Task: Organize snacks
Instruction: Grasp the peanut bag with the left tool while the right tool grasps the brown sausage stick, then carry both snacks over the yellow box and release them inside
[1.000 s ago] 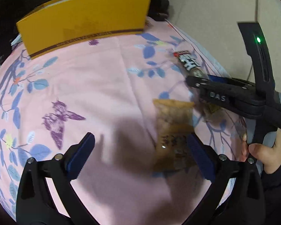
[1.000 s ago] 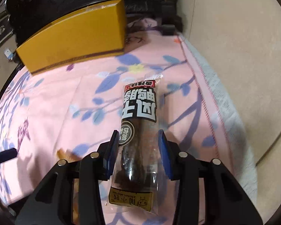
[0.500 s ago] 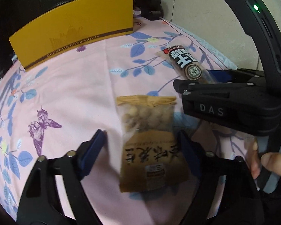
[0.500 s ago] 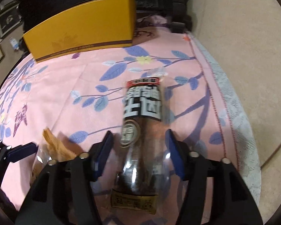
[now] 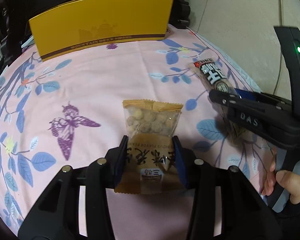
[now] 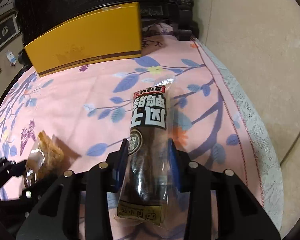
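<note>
While both pairs of fingers have just been closing, each now pinches a packet near the front edge of the tabletop (image 5: 102,92): the left gripper (image 5: 150,158) clamps the peanut packet (image 5: 151,140) by its lower half, and the right gripper (image 6: 149,160) squeezes the long dark snack pack (image 6: 148,140) at its middle. Both wrappers are slick and soft, so either could slide out or crumple on lifting. Far back, the yellow box (image 5: 102,24) stands along the rear edge; a swinging packet might clip its wall.
</note>
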A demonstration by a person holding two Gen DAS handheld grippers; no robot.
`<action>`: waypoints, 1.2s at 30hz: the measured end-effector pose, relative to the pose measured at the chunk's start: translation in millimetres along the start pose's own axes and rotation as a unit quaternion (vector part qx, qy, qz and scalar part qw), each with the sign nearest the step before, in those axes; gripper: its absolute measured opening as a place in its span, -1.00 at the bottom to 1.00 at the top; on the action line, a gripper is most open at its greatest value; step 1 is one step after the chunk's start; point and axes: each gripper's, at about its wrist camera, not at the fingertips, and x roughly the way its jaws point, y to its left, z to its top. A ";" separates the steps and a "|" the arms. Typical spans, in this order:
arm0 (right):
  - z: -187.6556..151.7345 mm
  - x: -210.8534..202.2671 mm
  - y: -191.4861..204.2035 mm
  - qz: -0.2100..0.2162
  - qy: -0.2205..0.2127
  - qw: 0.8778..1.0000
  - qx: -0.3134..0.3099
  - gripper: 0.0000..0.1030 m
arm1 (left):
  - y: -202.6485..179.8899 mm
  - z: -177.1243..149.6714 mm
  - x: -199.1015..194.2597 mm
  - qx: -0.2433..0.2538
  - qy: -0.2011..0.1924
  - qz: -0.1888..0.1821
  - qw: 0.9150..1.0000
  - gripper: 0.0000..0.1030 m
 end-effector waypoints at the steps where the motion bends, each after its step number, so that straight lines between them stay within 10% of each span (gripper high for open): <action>1: 0.0 -1.8 4.2 0.004 -0.003 1.000 0.000 -0.24 | 3.9 -0.1 -1.9 -0.003 -0.001 0.000 1.000 -0.15; 18: 62.0 -23.2 98.4 0.082 -0.042 0.993 -0.071 -0.24 | 110.2 33.1 -66.0 -0.073 -0.040 0.035 0.996 -0.16; 36: 270.2 8.0 99.7 0.103 -0.081 0.990 -0.042 -0.24 | 163.5 277.3 -32.8 -0.104 -0.098 0.060 0.988 -0.16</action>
